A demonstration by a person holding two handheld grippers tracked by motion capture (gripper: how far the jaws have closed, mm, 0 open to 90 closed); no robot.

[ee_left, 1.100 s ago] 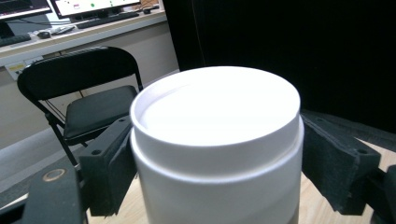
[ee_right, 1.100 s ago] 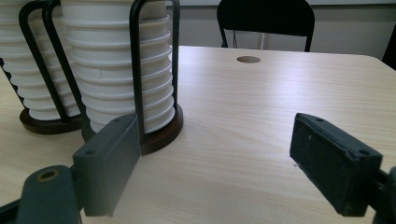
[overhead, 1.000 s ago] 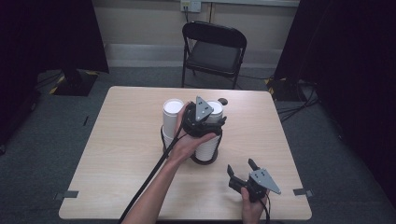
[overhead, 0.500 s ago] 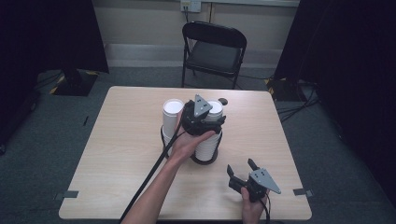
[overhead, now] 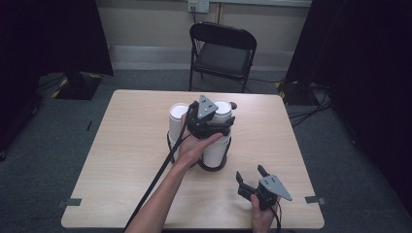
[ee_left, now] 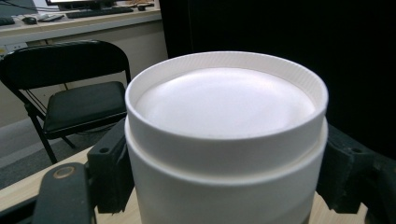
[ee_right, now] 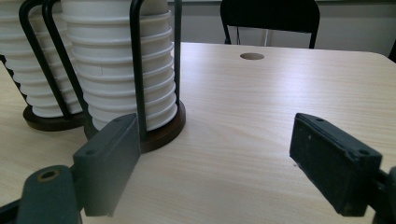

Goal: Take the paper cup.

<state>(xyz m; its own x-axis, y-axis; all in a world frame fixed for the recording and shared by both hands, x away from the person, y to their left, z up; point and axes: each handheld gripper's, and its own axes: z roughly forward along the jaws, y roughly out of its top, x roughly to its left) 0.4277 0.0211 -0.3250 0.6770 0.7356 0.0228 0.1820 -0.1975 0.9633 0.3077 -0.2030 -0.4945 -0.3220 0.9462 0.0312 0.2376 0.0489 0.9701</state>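
**Left fingers clamp the top cup; right fingers wide apart**

At desk centre, the left gripper (overhead: 210,121) sits atop the right-hand stack of white cups (overhead: 216,145), its fingers (ee_left: 109,172) pressed against both sides of the top cup (ee_left: 226,140). A second cup stack (overhead: 177,121) stands just beside it at 9 o'clock. Both stacks sit in black wire holders (ee_right: 137,65) on round dark bases (ee_right: 161,133).

Toward 5 o'clock, near the desk's front edge, the right gripper (overhead: 252,178) rests with fingers (ee_right: 107,163) spread wide, gripping nothing, well apart from the stacks. Bare desk (overhead: 126,145) lies open at 9 and 3 o'clock. A small hole (ee_right: 252,56) marks the desk surface. Beyond the far edge, at 12 o'clock, stands a black folding chair (overhead: 221,53).
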